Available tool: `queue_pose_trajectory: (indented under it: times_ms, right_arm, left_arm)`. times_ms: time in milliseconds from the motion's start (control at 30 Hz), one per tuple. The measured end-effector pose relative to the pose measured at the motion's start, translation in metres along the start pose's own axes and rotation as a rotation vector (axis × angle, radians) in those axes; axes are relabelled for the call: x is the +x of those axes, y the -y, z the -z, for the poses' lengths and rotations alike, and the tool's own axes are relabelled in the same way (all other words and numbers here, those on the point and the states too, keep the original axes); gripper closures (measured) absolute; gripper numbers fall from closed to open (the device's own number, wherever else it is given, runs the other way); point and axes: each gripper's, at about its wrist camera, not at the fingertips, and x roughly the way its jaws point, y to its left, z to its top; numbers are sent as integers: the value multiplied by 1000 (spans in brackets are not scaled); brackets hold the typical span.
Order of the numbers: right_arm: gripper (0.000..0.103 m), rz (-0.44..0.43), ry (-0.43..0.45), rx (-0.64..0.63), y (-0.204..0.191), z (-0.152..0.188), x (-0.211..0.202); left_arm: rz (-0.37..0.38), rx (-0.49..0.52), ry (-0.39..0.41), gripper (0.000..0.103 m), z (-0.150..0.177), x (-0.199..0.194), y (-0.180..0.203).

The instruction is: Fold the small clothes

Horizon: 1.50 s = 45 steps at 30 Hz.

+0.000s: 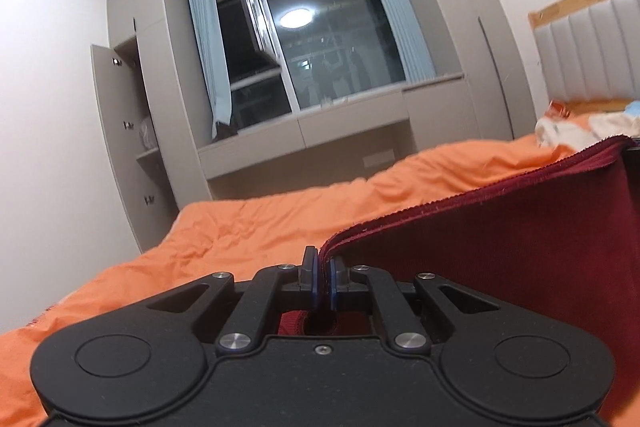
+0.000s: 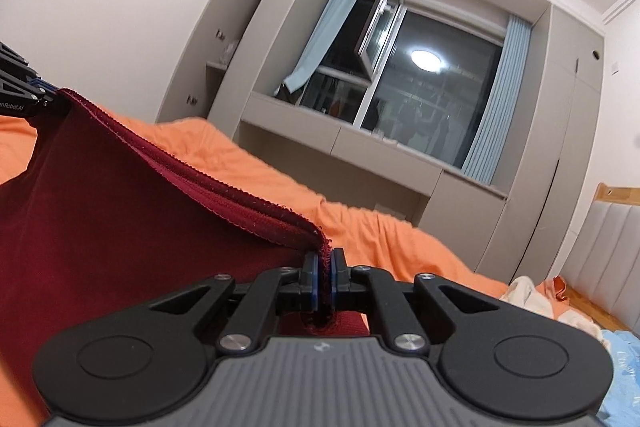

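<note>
A dark red garment (image 1: pixel 520 239) hangs stretched between my two grippers above the orange bed. My left gripper (image 1: pixel 323 277) is shut on one end of its ribbed top edge, and the cloth runs off to the right. My right gripper (image 2: pixel 324 277) is shut on the other end, and the garment (image 2: pixel 120 227) runs off to the left, where the left gripper (image 2: pixel 44 97) shows at the frame edge. The garment's lower part is hidden below both views.
An orange duvet (image 1: pixel 260 223) covers the bed below. Loose white and light blue clothes (image 2: pixel 616 347) lie near the padded headboard (image 1: pixel 592 55). Grey wardrobes with an open door (image 1: pixel 120 131) and a window with an open sash (image 1: pixel 312 39) stand ahead.
</note>
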Motion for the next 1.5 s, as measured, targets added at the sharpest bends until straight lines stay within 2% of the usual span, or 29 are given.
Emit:
queue_pose_trajectory:
  times_ms: [167, 300, 467, 767, 1000, 1133, 1200, 1233, 1267, 1300, 1367, 1433, 1467, 1500]
  right_arm:
    - [97, -36, -90, 14, -1, 20, 57]
    - [97, -77, -182, 20, -5, 44, 94]
    - [96, -104, -246, 17, -10, 67, 126]
    - [96, -140, -312, 10, -21, 84, 149]
    - [95, -143, -334, 10, -21, 86, 153]
    - [81, -143, -340, 14, -20, 86, 151]
    - [67, -141, -342, 19, -19, 86, 151]
    - [57, -140, -343, 22, -17, 86, 151]
    - [48, -141, -342, 28, -16, 85, 150]
    - [45, -140, -342, 34, -14, 85, 149]
    - [32, -140, -342, 38, -11, 84, 148]
    - [21, -145, -344, 35, -8, 83, 147]
    - [14, -147, -346, 29, -7, 83, 146]
    - [12, -149, -351, 18, -7, 83, 146]
  left_arm:
    - [-16, 16, -81, 97, 10, 66, 5]
    - [3, -3, -186, 97, 28, 117, 8]
    - [33, -32, -303, 97, 56, 161, 8]
    - [43, -69, -428, 96, 89, 195, 4]
    - [39, -69, -472, 90, 95, 201, 6]
    - [38, -118, -490, 80, 96, 202, -2]
    - [38, -140, -500, 76, 97, 202, -5]
    - [35, -148, -506, 72, 97, 203, -6]
    - [31, -155, -509, 66, 97, 203, -7]
    - [29, -164, -513, 62, 97, 204, -9]
    - [26, -185, -525, 36, 96, 204, -12]
    - [27, -205, -523, 22, 94, 202, -16]
    - [28, -211, -525, 17, 92, 201, -18]
    - [26, -215, -528, 15, 90, 200, -20]
